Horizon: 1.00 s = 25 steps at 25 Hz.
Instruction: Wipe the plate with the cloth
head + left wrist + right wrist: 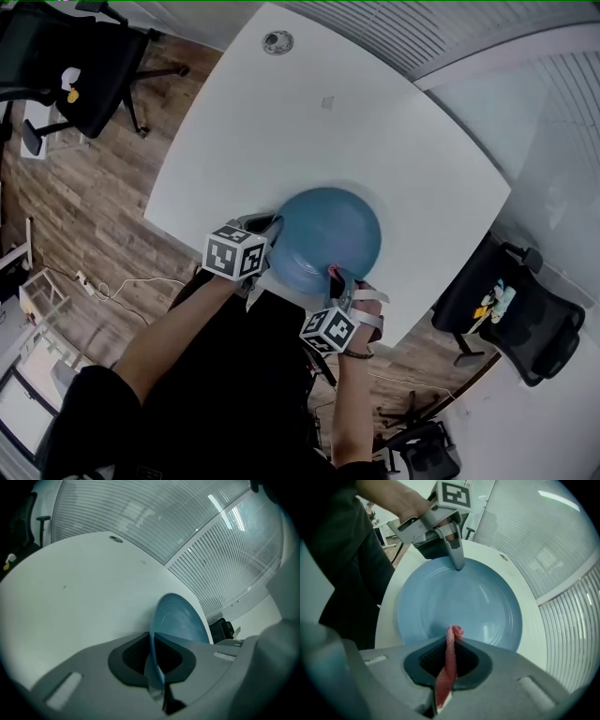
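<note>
A round blue plate (328,234) with a smooth, glossy face and a shallow raised rim lies on the near part of a white desk (309,122), close to its near edge. The desk top is plain and matte, with rounded corners. A small round grey cap (277,41) is set into it at the far side.

The left tool (152,658) is pinching the plate by its left rim. The thin blue edge runs straight between the dark ribbed pads, which press on it from both sides. From the right gripper view, one grey finger of this tool lies over the far rim of the plate.

The right tool (450,656) is pinching a red cloth (451,644) with a fine woven texture. The cloth is squeezed into a narrow upright strip between the pads, and its tip is curled into a small roll just past them. That roll sits over the near part of the plate's face; whether it touches the surface cannot be told.

Each tool carries a cube with black-and-white square markers. Black office chairs (525,309) stand on the wood-plank floor (84,197) to the left and right of the desk.
</note>
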Available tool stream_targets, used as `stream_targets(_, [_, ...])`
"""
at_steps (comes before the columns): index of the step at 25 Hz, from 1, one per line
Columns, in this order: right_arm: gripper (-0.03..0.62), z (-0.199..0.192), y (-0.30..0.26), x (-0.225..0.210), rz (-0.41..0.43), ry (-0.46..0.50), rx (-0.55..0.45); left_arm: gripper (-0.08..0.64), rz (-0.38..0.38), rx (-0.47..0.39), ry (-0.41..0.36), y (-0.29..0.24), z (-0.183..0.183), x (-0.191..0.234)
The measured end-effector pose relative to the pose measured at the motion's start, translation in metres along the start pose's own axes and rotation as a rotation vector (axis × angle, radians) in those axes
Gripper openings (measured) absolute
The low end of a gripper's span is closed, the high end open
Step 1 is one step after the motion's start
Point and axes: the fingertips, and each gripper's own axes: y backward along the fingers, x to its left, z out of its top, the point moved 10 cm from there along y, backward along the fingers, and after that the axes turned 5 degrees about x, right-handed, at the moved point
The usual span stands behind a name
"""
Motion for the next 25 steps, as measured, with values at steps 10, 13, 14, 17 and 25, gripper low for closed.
stream_targets(10, [0.015,0.035,0.007,0.022,0.069,-0.011,-0.046,0.015,-0.009,0.009,0.013,-0.001,0.001,0.001])
stream_targets(13, [0.015,0.045,0.007,0.026,0.08,-0.02,-0.073,0.015,-0.016,0.013,0.015,0.0,0.0,0.002])
stream_targets(14, [0.015,0.049,0.007,0.027,0.082,-0.016,-0.081,0.015,-0.018,0.014,0.013,0.0,0.0,0.002])
stream_targets(17, [0.015,0.061,0.005,0.029,0.093,-0.001,-0.101,0.015,-0.026,0.019,0.013,-0.001,0.001,0.003])
stream_targets(25, [0.015,0.106,-0.001,0.028,0.074,0.055,-0.189,0.017,-0.043,0.04,0.014,0.001,0.0,0.007])
